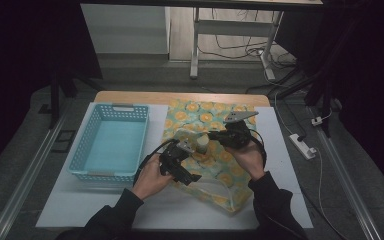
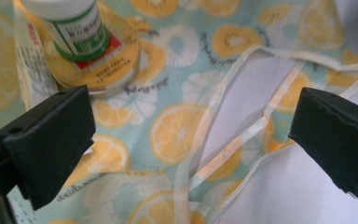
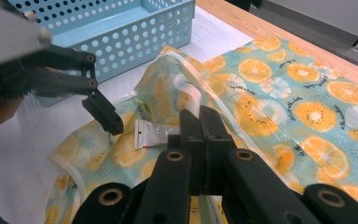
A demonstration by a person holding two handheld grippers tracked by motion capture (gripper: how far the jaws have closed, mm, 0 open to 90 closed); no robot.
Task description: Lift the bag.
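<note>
We cannot read the small print on the bottle (image 2: pixel 77 28) in the left gripper view, and the top edge cuts off its cap. The round tin (image 2: pixel 100 70) beneath it is partly covered by the bottle. In the right gripper view, the jaws hide whatever part of the fruit-print bag (image 3: pixel 279 93) they pinch, and the basket (image 3: pixel 121 32) runs past the frame.

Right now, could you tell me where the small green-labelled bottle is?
In the high view the bottle stands on the fruit-print bag near the table's middle, between the two grippers, right of the blue basket; the left gripper view shows it upper left on a round tin.
</note>
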